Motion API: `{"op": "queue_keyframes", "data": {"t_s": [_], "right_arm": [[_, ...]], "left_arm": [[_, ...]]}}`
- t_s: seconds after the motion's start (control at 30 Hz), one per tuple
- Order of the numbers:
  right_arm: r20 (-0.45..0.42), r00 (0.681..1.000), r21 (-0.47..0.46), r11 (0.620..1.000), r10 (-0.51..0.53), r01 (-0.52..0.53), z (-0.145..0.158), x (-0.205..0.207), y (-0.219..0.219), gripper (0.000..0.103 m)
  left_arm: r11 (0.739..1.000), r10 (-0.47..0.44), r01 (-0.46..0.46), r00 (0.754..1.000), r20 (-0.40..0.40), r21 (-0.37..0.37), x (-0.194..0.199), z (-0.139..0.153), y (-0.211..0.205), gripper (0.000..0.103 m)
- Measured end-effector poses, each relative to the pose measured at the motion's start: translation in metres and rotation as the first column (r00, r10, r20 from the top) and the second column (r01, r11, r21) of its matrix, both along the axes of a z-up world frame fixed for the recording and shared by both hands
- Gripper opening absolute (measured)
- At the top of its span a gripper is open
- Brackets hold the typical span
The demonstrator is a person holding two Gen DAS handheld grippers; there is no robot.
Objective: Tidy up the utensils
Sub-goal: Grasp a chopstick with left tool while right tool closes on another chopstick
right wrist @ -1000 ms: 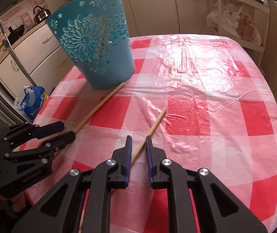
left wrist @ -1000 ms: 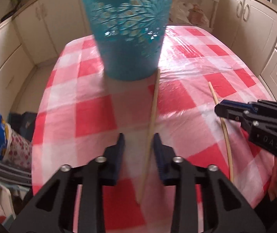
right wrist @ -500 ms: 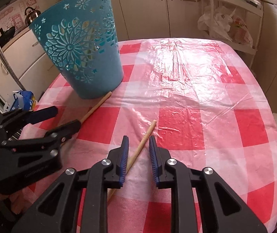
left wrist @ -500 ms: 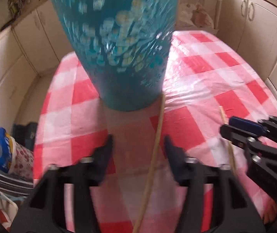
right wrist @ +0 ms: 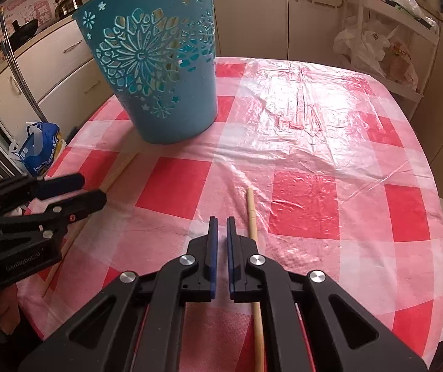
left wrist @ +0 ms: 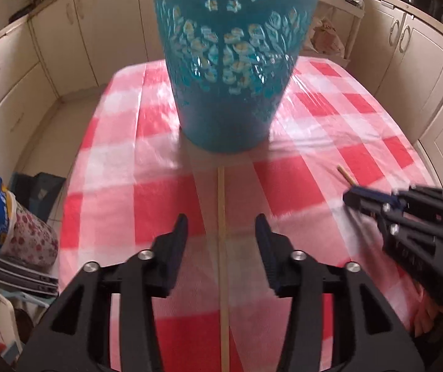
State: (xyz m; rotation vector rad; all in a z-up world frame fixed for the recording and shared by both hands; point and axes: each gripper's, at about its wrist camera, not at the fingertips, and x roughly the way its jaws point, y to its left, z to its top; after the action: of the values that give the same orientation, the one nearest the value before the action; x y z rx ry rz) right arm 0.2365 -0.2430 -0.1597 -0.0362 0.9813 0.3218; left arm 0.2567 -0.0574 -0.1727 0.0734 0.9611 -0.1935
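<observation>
Your left hand-held gripper [left wrist: 221, 232] has just been opening, spread astride one chopstick [left wrist: 221, 217] on the tabletop [right wrist: 330, 117], aimed at the basket [left wrist: 230, 71] at 12. Right hand-held gripper [right wrist: 221, 226]: pressed together, prob. empty; 2nd chopstick [right wrist: 252, 214] beside it at 3.

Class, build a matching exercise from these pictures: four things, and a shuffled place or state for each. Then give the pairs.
1. teal plastic basket with flower cut-outs
2. left gripper
3. right gripper
4. red-and-white checked tablecloth

A. shut, nothing between its jaws
B. stands upright
C. spread under everything
D. open, a thin wooden stick lying untouched between its jaws

Pairs: 1-B, 2-D, 3-A, 4-C.

Note: the left jaws have just been opening; the right jaws have just closed, with a second wooden stick beside them.
</observation>
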Motion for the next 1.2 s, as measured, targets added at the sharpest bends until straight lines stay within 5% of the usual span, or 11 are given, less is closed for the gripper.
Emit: {"op": "queue_keyframes", "data": {"t_s": [0.1, 0.2, 0.23, 0.5, 0.6, 0.87, 1.03, 1.2], "right_arm": [[0.011, 1.000, -0.018, 1.000, 0.007, -0.007, 0.000, -0.001, 0.003, 0.006], [0.009, 1.000, -0.007, 1.000, 0.012, -0.012, 0.000, -0.003, 0.001, 0.004], [0.010, 1.000, -0.004, 1.000, 0.014, -0.014, 0.001, -0.003, 0.001, 0.004], [0.004, 1.000, -0.014, 1.000, 0.022, -0.022, 0.001, -0.005, 0.003, 0.004], [0.002, 1.000, -0.012, 1.000, 0.027, -0.027, 0.001, -0.006, 0.004, 0.004], [-0.011, 1.000, 0.060, 0.998, 0.011, -0.010, 0.004, -0.004, -0.002, 0.002], [-0.020, 1.000, 0.058, 0.998, 0.010, -0.008, 0.004, -0.002, -0.002, 0.002], [-0.024, 1.000, 0.034, 0.999, 0.010, -0.009, 0.001, -0.002, -0.002, 0.002]], "left_arm": [[1.000, -0.011, 0.011, 1.000, -0.018, 0.027, 0.019, -0.005, -0.007, 0.044], [0.999, -0.033, 0.033, 0.999, -0.006, 0.042, 0.033, -0.015, -0.010, 0.005], [0.999, -0.035, 0.035, 0.999, -0.015, 0.032, 0.035, -0.015, -0.010, 0.005], [0.996, -0.085, 0.086, 0.996, -0.036, 0.027, 0.019, -0.014, -0.004, 0.006], [0.992, -0.109, 0.111, 0.993, -0.040, 0.058, 0.018, -0.016, -0.001, 0.015], [0.989, -0.145, 0.143, 0.987, -0.075, -0.024, 0.017, -0.004, 0.021, 0.013], [0.987, -0.156, 0.158, 0.985, -0.077, 0.008, 0.019, -0.001, 0.018, 0.040], [0.982, -0.178, 0.182, 0.981, -0.075, 0.050, 0.023, -0.006, 0.004, 0.041]]}}
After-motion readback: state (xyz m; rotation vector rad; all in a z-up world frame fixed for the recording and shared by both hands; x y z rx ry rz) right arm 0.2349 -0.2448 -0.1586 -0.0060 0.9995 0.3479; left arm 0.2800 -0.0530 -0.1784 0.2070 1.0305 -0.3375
